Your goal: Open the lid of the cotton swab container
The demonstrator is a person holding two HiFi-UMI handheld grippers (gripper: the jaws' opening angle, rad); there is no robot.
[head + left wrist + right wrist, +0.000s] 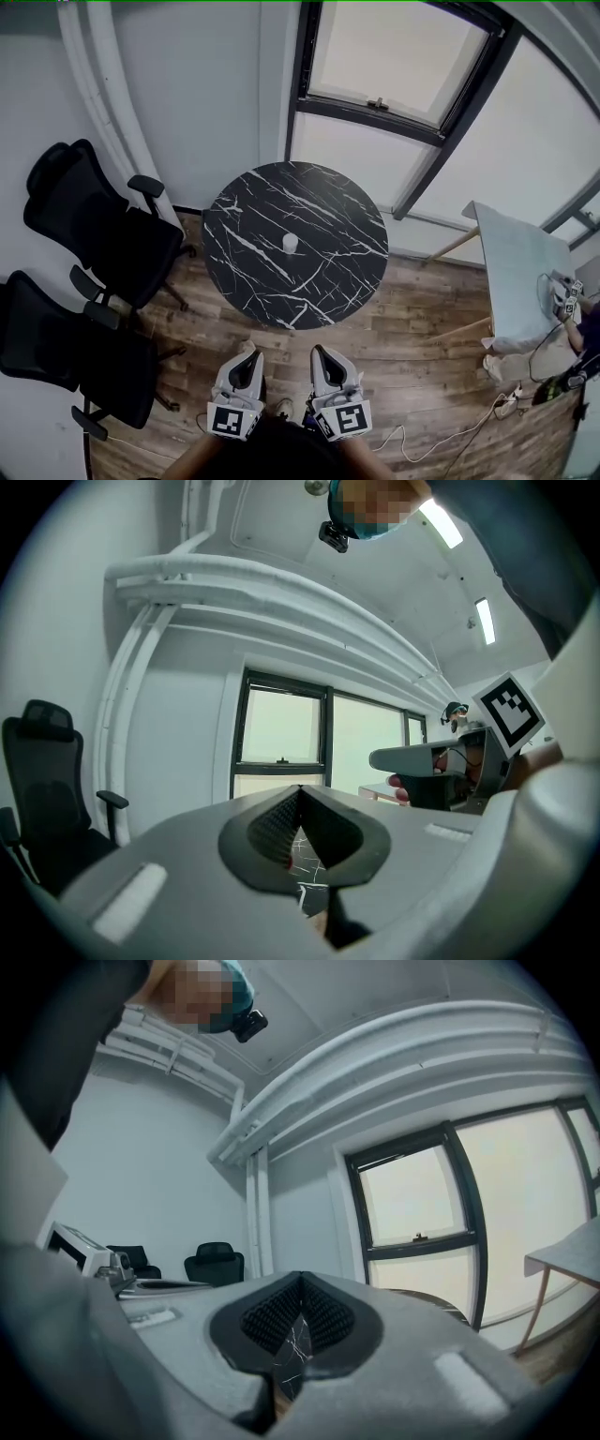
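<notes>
A small white cotton swab container (291, 243) stands upright near the middle of the round black marble table (253, 202). Both grippers hang over the wooden floor, short of the table's near edge. My left gripper (247, 358) is shut with nothing in it, and in the left gripper view (298, 829) its ribbed pads meet in a closed V. The right gripper (324, 356) beside it is shut and empty too, its pads closed together in the right gripper view (300, 1312). The container does not show in either gripper view.
Two black office chairs (98, 225) (66, 352) stand left of the table. A pale table (520, 272) with a person's hand and devices is at the right. Cables (441, 441) lie on the floor. Windows (394, 56) are behind the round table.
</notes>
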